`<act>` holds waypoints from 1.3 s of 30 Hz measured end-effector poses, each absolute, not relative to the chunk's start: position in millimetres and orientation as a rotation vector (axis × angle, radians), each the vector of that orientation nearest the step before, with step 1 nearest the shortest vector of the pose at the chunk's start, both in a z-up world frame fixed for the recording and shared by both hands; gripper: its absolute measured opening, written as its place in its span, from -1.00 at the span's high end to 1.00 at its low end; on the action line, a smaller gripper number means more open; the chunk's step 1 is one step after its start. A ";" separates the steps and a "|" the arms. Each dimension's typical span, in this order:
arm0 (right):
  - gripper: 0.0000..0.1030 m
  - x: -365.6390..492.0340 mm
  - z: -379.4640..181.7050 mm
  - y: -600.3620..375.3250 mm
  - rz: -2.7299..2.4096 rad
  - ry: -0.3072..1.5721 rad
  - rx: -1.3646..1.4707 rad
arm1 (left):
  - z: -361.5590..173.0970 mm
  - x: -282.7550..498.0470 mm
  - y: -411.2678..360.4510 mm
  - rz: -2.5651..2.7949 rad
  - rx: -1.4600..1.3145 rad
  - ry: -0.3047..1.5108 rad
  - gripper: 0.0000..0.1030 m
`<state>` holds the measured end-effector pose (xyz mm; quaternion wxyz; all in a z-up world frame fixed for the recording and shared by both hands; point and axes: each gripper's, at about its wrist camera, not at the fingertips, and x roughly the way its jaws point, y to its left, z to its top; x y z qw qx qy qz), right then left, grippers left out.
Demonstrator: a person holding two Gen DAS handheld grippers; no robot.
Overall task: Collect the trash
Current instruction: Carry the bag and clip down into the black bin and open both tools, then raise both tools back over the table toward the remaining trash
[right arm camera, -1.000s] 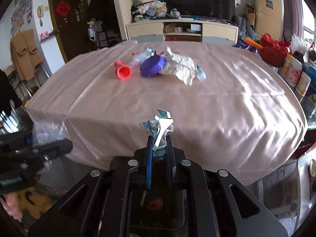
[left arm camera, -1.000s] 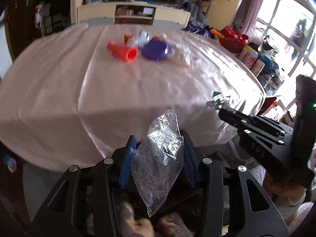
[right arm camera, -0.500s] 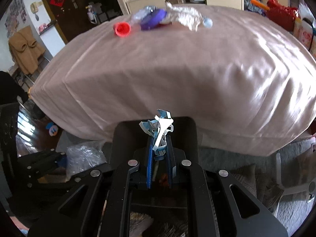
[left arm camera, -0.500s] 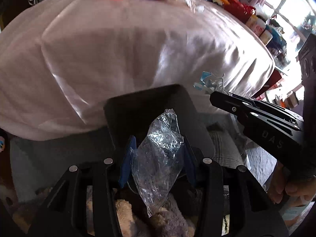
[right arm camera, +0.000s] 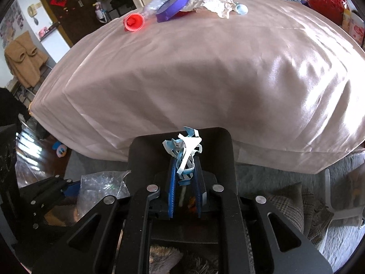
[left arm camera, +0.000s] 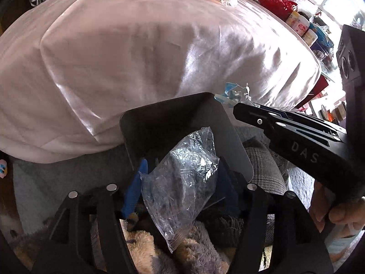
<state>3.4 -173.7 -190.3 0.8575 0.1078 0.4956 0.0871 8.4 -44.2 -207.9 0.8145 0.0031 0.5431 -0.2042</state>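
My left gripper [left arm camera: 180,173] is shut on a crumpled clear plastic bag [left arm camera: 182,173] and holds it over a dark bin [left arm camera: 159,123] below the table's front edge. My right gripper [right arm camera: 185,166] is shut on a wad of blue and white paper scraps [right arm camera: 184,146], over the same bin [right arm camera: 146,150]. The right gripper also shows in the left wrist view [left arm camera: 237,107], with the scraps [left arm camera: 235,93] at its tip. The left gripper with its bag [right arm camera: 100,187] shows low left in the right wrist view.
A table under a pink cloth [right arm camera: 205,68] fills the view ahead. On its far side lie a red cup [right arm camera: 133,22], a purple lid [right arm camera: 172,8] and crumpled wrappers [right arm camera: 214,2]. Grey carpet, a plaid cushion [right arm camera: 287,205] and plush toys lie around the bin.
Both grippers have dropped from table height to below the table edge and now sit over the dark bin. Each keeps its hold on its piece of trash.
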 end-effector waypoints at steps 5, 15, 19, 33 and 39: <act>0.29 5.1 -188.0 -178.4 0.178 1.034 0.236 | -208.0 8.5 -43.3 -0.433 0.004 1.158 -0.34; -0.40 2.9 -178.7 -187.4 0.141 0.995 0.240 | -203.0 7.8 -40.1 -0.418 0.006 1.129 -0.84; -0.54 2.4 -173.0 -195.5 0.121 0.980 0.244 | -199.8 6.4 -42.6 -0.409 0.023 1.123 -0.84; -0.86 24.0 -114.7 -235.7 0.030 0.810 0.230 | -107.1 18.2 -4.8 -0.373 -0.007 0.896 -0.84; -0.86 46.7 -93.4 -232.6 0.034 0.755 0.187 | -83.3 53.7 8.0 -0.299 0.059 0.835 -0.84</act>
